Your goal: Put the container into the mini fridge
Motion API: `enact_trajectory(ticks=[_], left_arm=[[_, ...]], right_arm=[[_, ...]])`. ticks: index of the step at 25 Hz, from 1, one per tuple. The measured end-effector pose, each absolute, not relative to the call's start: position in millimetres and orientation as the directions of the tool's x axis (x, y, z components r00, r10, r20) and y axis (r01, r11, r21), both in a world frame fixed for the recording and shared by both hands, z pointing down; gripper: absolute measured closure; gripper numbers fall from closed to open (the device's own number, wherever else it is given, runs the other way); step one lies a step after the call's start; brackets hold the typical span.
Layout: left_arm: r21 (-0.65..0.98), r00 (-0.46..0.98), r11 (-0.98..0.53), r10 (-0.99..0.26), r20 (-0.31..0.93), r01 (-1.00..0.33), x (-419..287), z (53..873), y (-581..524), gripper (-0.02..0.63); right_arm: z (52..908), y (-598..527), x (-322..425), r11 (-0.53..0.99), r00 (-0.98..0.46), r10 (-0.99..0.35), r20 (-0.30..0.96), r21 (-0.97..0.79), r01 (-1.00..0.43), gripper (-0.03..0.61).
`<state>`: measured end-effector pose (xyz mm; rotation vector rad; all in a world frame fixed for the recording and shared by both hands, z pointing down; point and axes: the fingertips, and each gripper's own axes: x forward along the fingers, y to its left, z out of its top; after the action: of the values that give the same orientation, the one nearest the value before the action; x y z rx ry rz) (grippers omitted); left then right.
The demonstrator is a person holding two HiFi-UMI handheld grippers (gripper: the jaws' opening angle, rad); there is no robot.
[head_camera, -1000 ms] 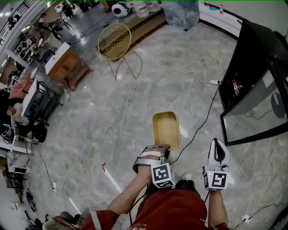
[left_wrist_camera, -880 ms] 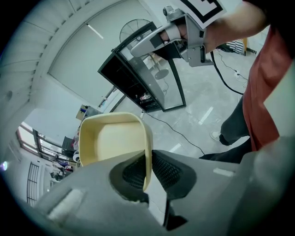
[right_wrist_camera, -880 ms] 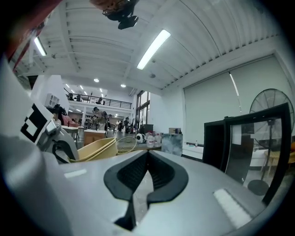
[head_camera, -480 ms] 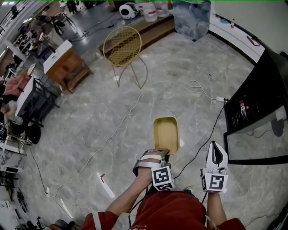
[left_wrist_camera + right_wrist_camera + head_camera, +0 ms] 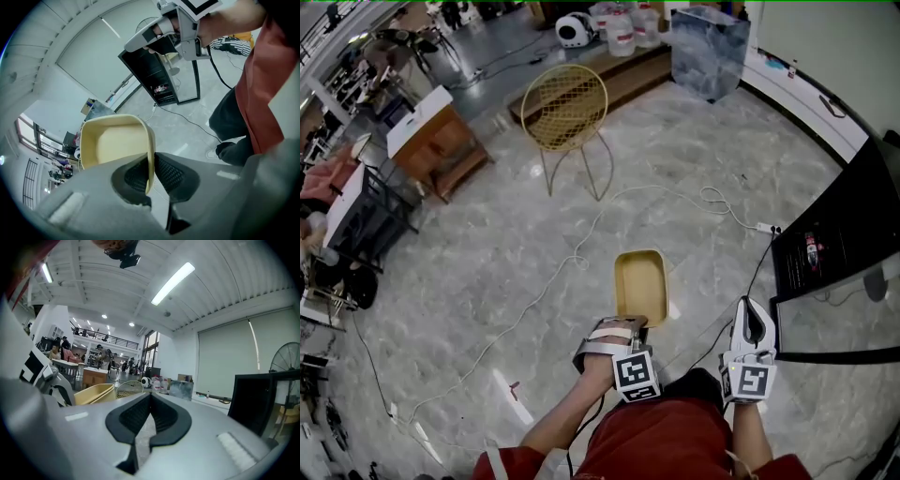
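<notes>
An empty yellow container (image 5: 641,284) hangs over the marble floor, level, its open side up. My left gripper (image 5: 630,322) is shut on the near rim; in the left gripper view the pads pinch that thin yellow wall (image 5: 151,165). To its right my right gripper (image 5: 751,306) points forward, shut and empty, with the pads (image 5: 140,414) closed together. The black mini fridge (image 5: 825,246) stands at the right edge. Its glass door (image 5: 844,319) is swung open and a small item sits on a shelf inside. In the right gripper view the container (image 5: 93,393) shows at the left and the fridge (image 5: 253,397) at the right.
A gold wire chair (image 5: 569,108) stands ahead. White cables (image 5: 581,253) and a black cord (image 5: 759,272) trail over the floor towards a power strip (image 5: 766,228). At the left is a wooden cabinet (image 5: 436,141), and a bluish box (image 5: 710,52) stands against the far wall.
Both grippers have travelled across the floor, the container still in the left one. In the head view the fridge has slid lower and further right, and the chair nearer the middle.
</notes>
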<state>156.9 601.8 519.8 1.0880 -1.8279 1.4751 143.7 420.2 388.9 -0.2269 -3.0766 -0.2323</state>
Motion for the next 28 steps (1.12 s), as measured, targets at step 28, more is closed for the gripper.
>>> enact_trajectory(ticks=[28], left_arm=[[-0.475, -0.428, -0.102, -0.300, 0.852, -0.874, -61, 530, 463, 0.584]], right_arm=[[418, 269, -56, 0.997, -0.994, -0.053, 0.097, 0.067, -0.047, 0.578]])
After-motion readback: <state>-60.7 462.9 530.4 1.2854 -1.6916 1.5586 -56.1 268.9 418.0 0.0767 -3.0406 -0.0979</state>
